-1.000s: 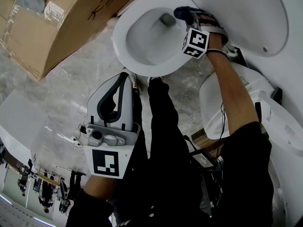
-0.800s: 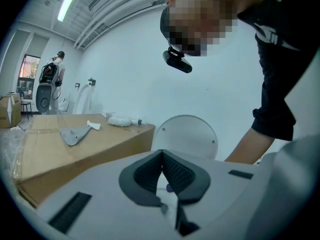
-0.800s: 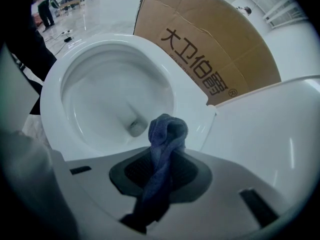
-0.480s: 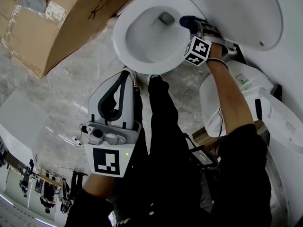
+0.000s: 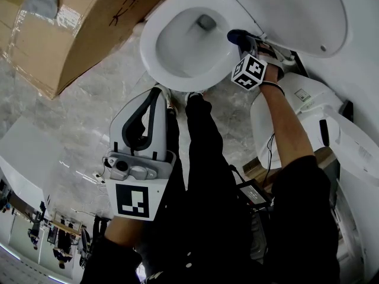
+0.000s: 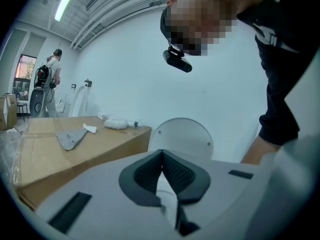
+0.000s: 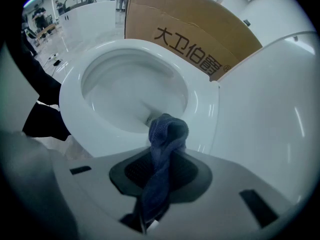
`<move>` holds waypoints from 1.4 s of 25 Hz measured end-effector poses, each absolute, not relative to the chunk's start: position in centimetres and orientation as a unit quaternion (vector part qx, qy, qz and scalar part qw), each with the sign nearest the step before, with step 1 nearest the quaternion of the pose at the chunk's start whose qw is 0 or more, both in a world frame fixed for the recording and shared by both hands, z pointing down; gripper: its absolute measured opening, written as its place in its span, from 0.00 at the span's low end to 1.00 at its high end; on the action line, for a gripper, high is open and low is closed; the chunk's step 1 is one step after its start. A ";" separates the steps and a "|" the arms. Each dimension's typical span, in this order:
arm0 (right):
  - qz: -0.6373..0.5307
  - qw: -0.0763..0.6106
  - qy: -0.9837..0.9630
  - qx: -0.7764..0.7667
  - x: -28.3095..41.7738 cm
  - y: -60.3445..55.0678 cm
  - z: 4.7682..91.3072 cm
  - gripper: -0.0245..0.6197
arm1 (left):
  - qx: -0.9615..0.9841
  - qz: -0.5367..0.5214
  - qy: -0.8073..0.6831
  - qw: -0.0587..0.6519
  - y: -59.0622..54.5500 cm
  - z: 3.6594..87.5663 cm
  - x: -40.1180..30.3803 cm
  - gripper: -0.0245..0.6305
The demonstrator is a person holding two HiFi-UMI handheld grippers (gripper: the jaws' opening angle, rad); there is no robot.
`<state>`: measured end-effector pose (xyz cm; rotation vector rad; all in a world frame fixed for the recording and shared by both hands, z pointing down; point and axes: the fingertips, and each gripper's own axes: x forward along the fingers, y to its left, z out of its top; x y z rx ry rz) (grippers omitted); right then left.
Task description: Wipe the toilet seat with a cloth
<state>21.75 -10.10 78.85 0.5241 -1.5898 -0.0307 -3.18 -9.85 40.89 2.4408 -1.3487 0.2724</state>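
Note:
The white toilet seat (image 5: 155,64) rings the open bowl at the top of the head view, with its lid (image 5: 308,16) raised at the right. My right gripper (image 5: 244,41) is shut on a dark blue cloth (image 5: 236,36) that rests on the seat's right side near the hinge. In the right gripper view the cloth (image 7: 167,134) bunches out past the jaws over the seat rim (image 7: 205,109). My left gripper (image 5: 155,99) hangs low beside the person's leg, away from the toilet. Its jaws (image 6: 162,156) are shut with nothing in them.
A large cardboard box (image 5: 77,34) stands left of the toilet on the marble floor (image 5: 71,117). Another white toilet (image 5: 278,123) sits at the right under the person's right arm. The person's dark trouser legs (image 5: 207,158) fill the middle.
My right gripper has slid the cloth a short way right and down along the seat's right side. The left gripper has stayed where it was.

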 end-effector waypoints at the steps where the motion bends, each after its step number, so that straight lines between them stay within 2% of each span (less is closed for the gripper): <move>1: -0.006 0.668 -0.706 0.235 21.8 -9.7 78.9 0.17 | 0.859 0.096 -0.474 0.169 -9.9 40.9 -3.2 0.05; 14: 0.076 0.644 -0.719 0.249 20.4 -4.1 79.3 0.17 | 0.857 0.094 -0.478 0.166 -10.3 40.6 -3.9 0.05; 35: 0.147 0.603 -0.757 0.203 13.0 3.4 79.2 0.17 | 0.851 0.091 -0.492 0.162 -10.7 40.4 -4.9 0.05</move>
